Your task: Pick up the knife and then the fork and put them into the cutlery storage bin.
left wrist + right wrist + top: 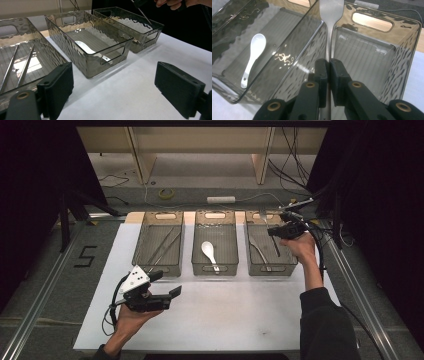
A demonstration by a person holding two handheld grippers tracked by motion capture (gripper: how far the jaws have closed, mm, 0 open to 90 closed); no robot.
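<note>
Three clear grey bins stand in a row on the white table. My right gripper (pixel 278 230) (pixel 329 64) hovers over the right bin (pixel 287 267) (pixel 409 50), shut on the shaft of a metal fork (pixel 331 11) that runs tilted between the pads. The fork's thin lower part (pixel 144 15) dips into that bin. A second metal utensil (pixel 257 251) lies inside it. The middle bin (pixel 215 270) (pixel 110 51) holds a white spoon (pixel 209 253) (pixel 253 58). My left gripper (pixel 166 284) (pixel 117 83) is open and holds nothing, low over the table in front of the left bin.
The left bin (pixel 156 268) (pixel 53 51) holds two long metal sticks (pixel 164 247) (pixel 25 66). White table surface (pixel 225 310) stretches in front of the bins. Metal rails flank the table, and cables and a tape roll (pixel 166 193) lie on the floor beyond it.
</note>
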